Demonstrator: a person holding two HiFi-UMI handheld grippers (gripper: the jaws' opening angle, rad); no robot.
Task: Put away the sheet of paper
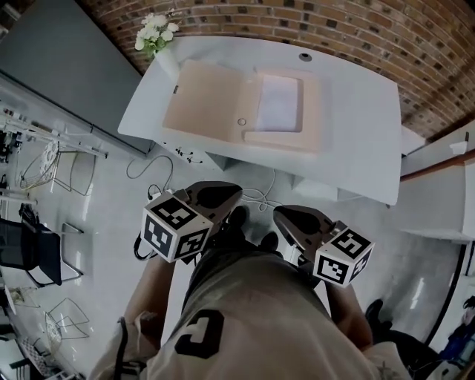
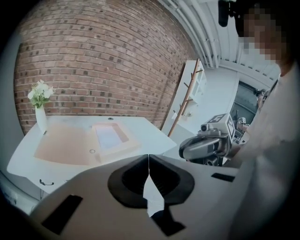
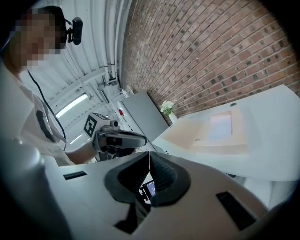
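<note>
A white sheet of paper (image 1: 279, 102) lies on the right half of an open tan folder (image 1: 208, 107) on the white table (image 1: 356, 111). Both grippers hang well short of the table, close to the person's body. The left gripper (image 1: 237, 191) and the right gripper (image 1: 277, 212) each point toward the table with nothing in them. In the left gripper view the jaws (image 2: 148, 157) meet at the tips, with the paper (image 2: 108, 136) far ahead. In the right gripper view the jaws (image 3: 149, 153) also touch, and the paper (image 3: 220, 125) lies far off.
A vase of white flowers (image 1: 156, 33) stands at the table's far left corner by the brick wall (image 1: 297, 22). A grey panel (image 1: 67, 67) and chairs (image 1: 37, 252) are at the left. A cable (image 1: 148, 167) runs on the floor, and a white shelf (image 1: 438, 193) is at the right.
</note>
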